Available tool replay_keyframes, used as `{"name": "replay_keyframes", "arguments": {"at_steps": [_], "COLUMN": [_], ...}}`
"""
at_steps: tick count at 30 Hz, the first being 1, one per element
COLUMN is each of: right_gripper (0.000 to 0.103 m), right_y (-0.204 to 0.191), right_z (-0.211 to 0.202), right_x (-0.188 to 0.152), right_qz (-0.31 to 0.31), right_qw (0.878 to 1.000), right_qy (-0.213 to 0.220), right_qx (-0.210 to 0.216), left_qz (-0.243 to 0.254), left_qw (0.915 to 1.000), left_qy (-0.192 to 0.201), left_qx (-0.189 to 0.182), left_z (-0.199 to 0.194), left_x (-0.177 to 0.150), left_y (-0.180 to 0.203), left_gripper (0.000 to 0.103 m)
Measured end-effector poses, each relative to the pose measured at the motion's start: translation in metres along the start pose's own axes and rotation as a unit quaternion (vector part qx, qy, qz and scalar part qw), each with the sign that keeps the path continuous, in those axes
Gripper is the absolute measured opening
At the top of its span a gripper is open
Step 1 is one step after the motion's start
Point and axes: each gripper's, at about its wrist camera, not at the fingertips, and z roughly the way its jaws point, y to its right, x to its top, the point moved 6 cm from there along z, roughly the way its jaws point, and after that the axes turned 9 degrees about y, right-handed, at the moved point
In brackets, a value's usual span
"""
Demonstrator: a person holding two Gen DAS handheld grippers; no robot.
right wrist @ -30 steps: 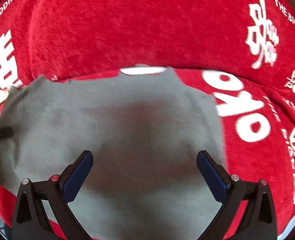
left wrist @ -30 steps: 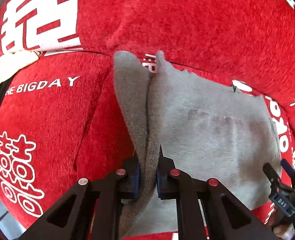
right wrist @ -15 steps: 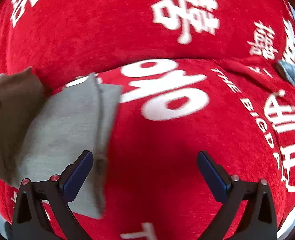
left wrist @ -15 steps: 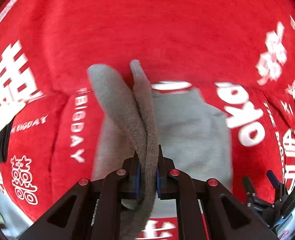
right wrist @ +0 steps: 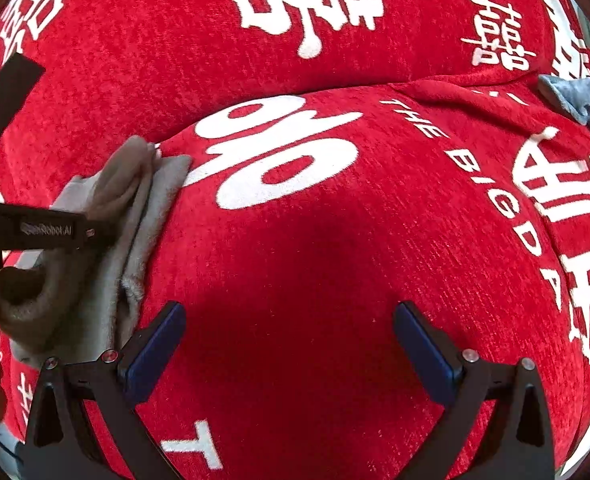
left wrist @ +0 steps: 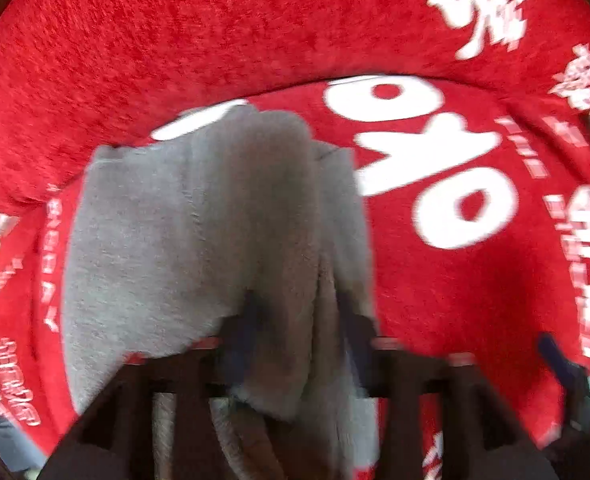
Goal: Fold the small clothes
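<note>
Change: since a second ago my left tool (left wrist: 295, 312) has carried the grey garment (left wrist: 199, 240) over toward the right, so its lifted edge now lies across the flat part; my right tool (right wrist: 289, 344) has swung off the garment to bare red cover.
Left tool: my view is blurred, but the fingers look drawn in on a thick fold of the grey garment.
Right tool: spread wide, nothing between the blue pads (right wrist: 155, 350), hovering over the red cover (right wrist: 335, 260).
Grey garment: lies bunched and doubled on the red cover, to the left of my right tool, with the left tool's black finger (right wrist: 47, 230) across it.
Farther off: white lettering on the cover; a blue-grey cloth (right wrist: 579, 100) at the far right edge.
</note>
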Motion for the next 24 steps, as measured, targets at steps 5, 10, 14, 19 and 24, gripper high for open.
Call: {"name": "replay_keyframes", "arguments": {"at_steps": [5,10,14,19,24], "right_gripper": [0.103,0.103,0.103,0.088,0.07], "right_y": [-0.01,-0.044,-0.083,-0.128,-0.147], "right_z": [-0.017,-0.029,-0.018,0.023,0.046], "right_x": [0.007,0.021,0.03,0.033,0.023], "right_qz": [-0.005,0.018,0.033,0.033,0.021], "right_qw": [1.0,0.994,0.982,0.973,0.969], "right_qy": [0.016,0.019,-0.006,-0.076,-0.126], "right_qx": [0.014,0.104,0.184,0.214,0.211], "left_qz": [-0.022,-0.05,-0.099,-0.152,-0.11], "left_qw": [0.9973,0.9931,0.9903,0.9846,0.9906], "left_qy": [0.052,0.105,0.092,0.086,0.079], "left_qx": [-0.047,0.006,0.033,0.009,0.012], "left_z": [-0.059,-0.084,-0.066,-0.045,-0.039], "left_x": [-0.001,-0.018,-0.048,-0.071,-0.08], "left_y": [-0.028,-0.094,-0.149,-0.172,-0.152], "left_gripper": [0.076,0.076,0.076,0.076,0.076]}}
